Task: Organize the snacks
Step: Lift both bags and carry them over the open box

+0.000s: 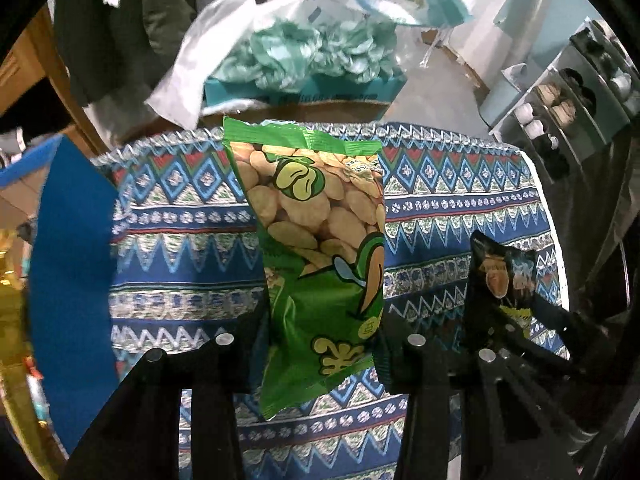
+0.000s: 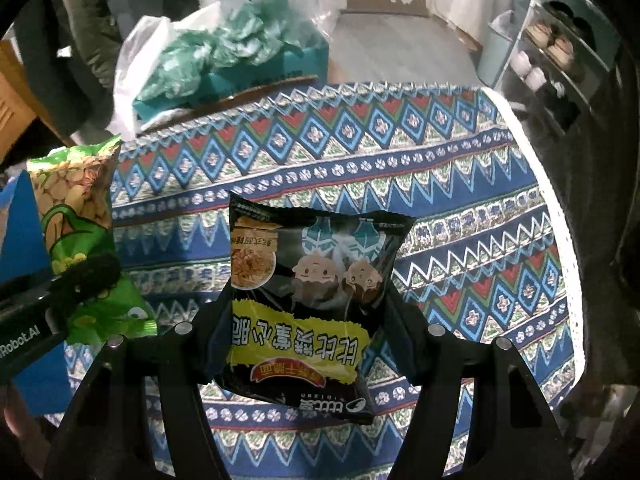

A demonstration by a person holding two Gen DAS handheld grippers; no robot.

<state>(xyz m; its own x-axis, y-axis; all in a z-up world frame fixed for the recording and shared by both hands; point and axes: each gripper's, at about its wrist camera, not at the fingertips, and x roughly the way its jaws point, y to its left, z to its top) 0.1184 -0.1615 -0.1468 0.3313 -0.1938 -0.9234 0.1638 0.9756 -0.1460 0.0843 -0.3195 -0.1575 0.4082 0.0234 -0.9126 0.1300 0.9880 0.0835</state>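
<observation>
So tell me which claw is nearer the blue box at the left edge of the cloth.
Left. The left claw, shut on the green snack packet, is beside the blue box. The right claw, shut on the black packet, sits beyond it.

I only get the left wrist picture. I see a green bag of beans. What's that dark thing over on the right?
Observer: A black snack packet, pinched between the right gripper fingers.
Operator: Is it lying on the cloth?
Observer: No, it hangs above the patterned tablecloth.
Operator: What's drawn on it?
Observer: Two little cartoon faces, above a yellow band of writing, all upside down.
Operator: Can you see my green bag too?
Observer: Yes, the green bean bag shows at the left edge, with one black finger of the left gripper across it.
</observation>
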